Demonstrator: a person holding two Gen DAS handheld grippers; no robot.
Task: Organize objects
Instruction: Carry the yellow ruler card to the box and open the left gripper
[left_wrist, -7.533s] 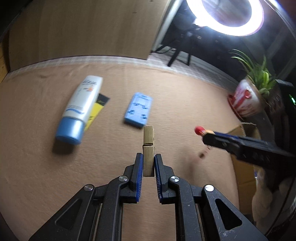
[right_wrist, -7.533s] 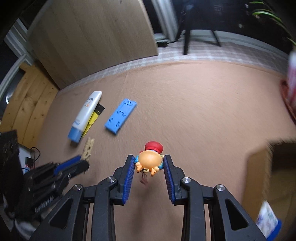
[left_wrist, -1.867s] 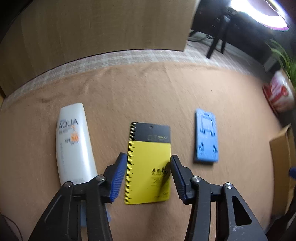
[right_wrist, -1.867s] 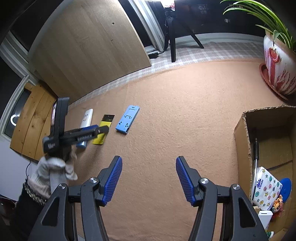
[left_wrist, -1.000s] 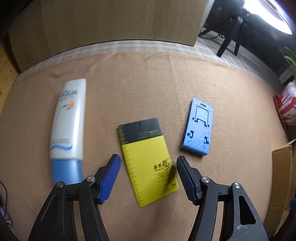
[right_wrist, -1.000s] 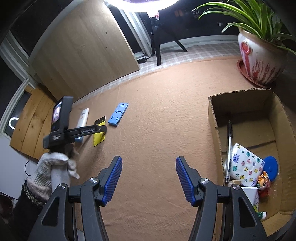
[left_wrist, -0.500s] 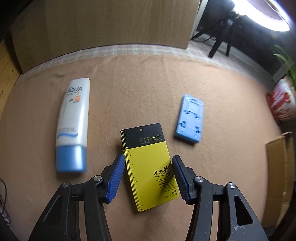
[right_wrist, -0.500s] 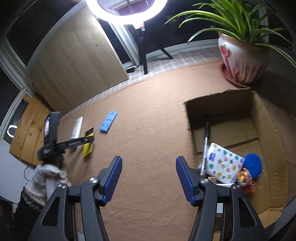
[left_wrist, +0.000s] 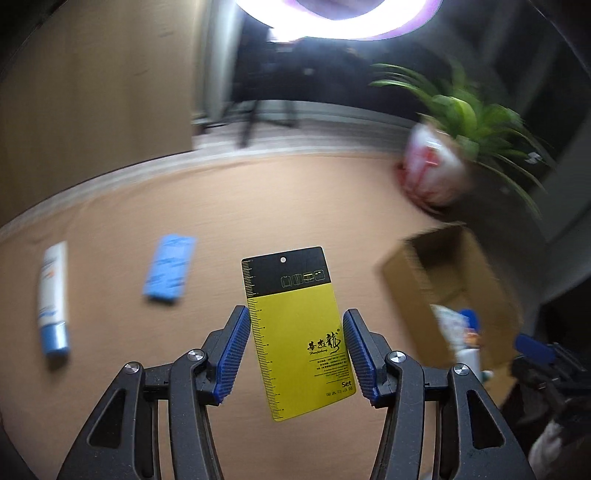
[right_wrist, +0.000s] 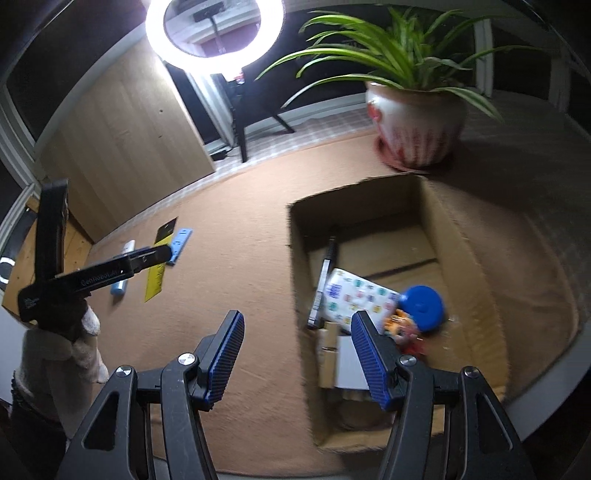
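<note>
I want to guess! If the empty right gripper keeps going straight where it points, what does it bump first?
Probably the cardboard box's near wall, or the bare carpet just before it; depth is unclear. The right gripper holds nothing.

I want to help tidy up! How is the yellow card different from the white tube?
The yellow card is flat and thin with ruler marks and a black top; the white tube is round and long with a blue cap. The card is up off the carpet, clamped in the left gripper; the tube lies on the carpet. What they share: neither is in the cardboard box yet.
</note>
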